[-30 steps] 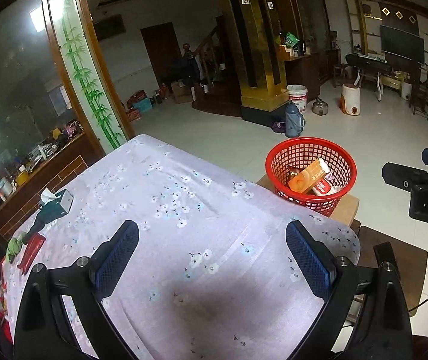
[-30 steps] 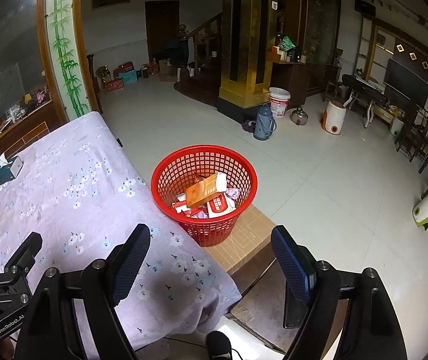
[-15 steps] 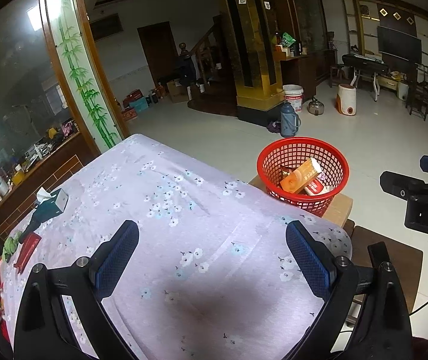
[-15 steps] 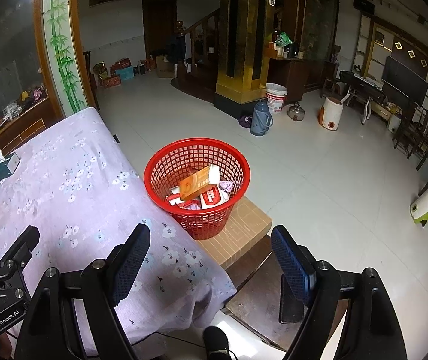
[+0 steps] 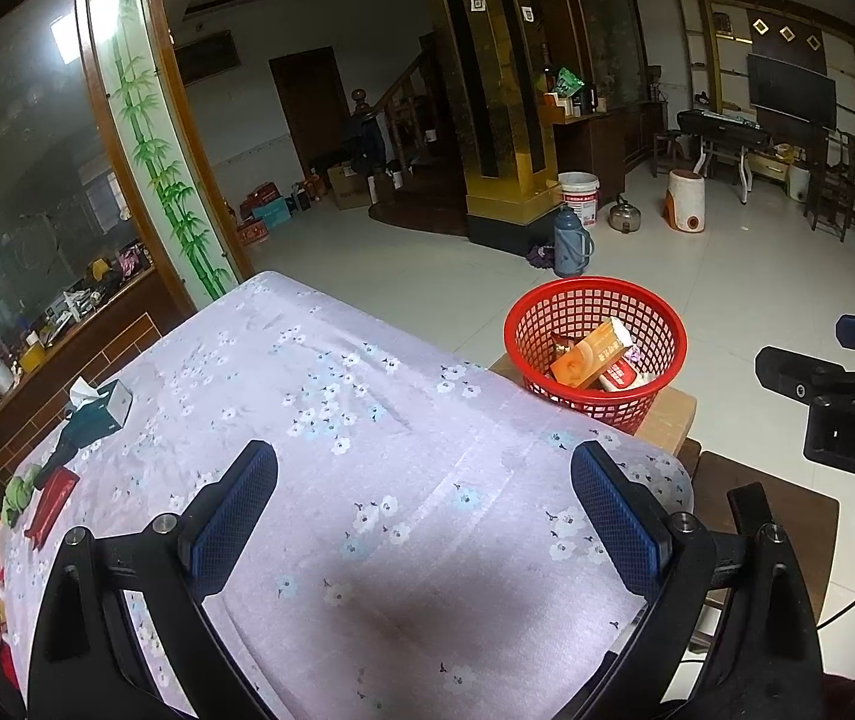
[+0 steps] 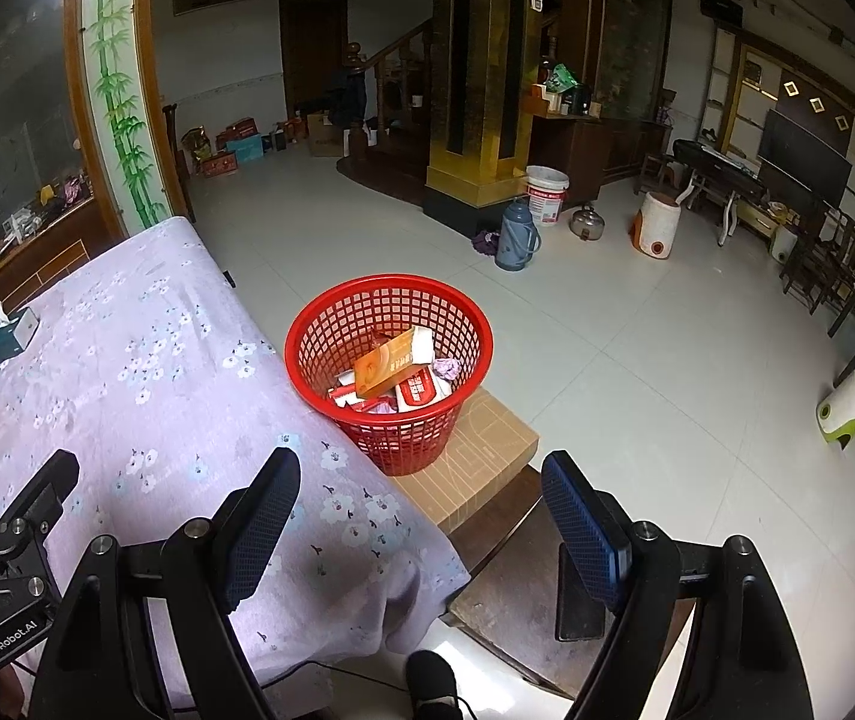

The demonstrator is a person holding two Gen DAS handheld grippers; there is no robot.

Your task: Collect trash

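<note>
Both the left hand-held gripper [image 5: 424, 495] and the right hand-held gripper [image 6: 421, 501] hover open and empty above the desk [image 5: 319, 384], the red basket [image 6: 388, 360] beside it already holding trash, so the next move likely calls for reaching the leftover items [image 5: 37, 498] at the desk's far left edge.

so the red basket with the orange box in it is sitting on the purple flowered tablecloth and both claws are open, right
Not quite. The red basket holding the orange box sits on a brown cardboard box beside the table, not on the purple flowered tablecloth; the right wrist view shows this. Both the left claw and right claw are open.
</note>
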